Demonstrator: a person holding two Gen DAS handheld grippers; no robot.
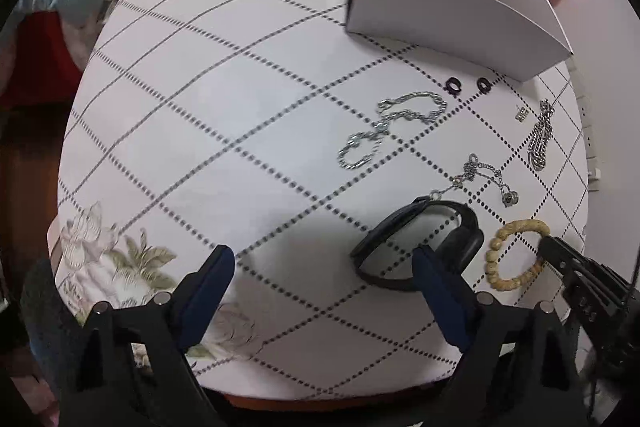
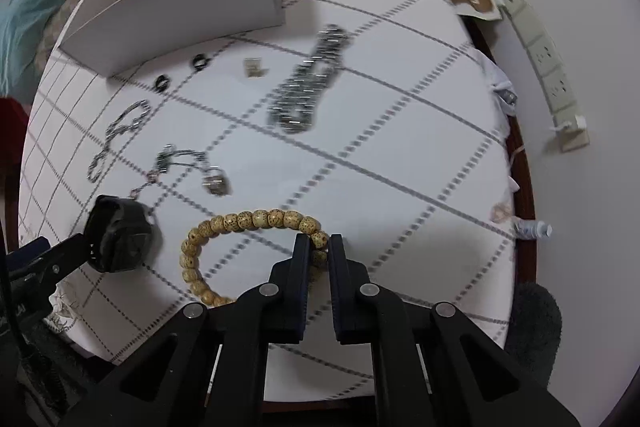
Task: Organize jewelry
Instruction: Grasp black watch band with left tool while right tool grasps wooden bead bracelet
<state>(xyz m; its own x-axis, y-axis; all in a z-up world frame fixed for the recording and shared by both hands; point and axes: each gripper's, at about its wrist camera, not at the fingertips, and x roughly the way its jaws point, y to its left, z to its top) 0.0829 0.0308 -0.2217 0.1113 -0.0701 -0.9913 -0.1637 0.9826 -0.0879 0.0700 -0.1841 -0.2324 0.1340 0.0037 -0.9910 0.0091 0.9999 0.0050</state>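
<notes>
R gripper [image 2: 320,241] pinched on bead bracelet [image 2: 240,221], L gripper [image 1: 324,267] wide open, empty over watch [image 1: 416,247] — bracelet's thin grip may slip on lift.

The table [image 1: 208,131] wears white cloth crossed by dotted grey diamond lines, with pale flower prints and a tan scroll emblem. Just beside the black watch [image 2: 120,239] lies a tan, dark-speckled bead bracelet [image 2: 224,223]. Beyond it, silver chains [image 1: 384,127] and a white box [image 1: 448,23], brown inside.
</notes>
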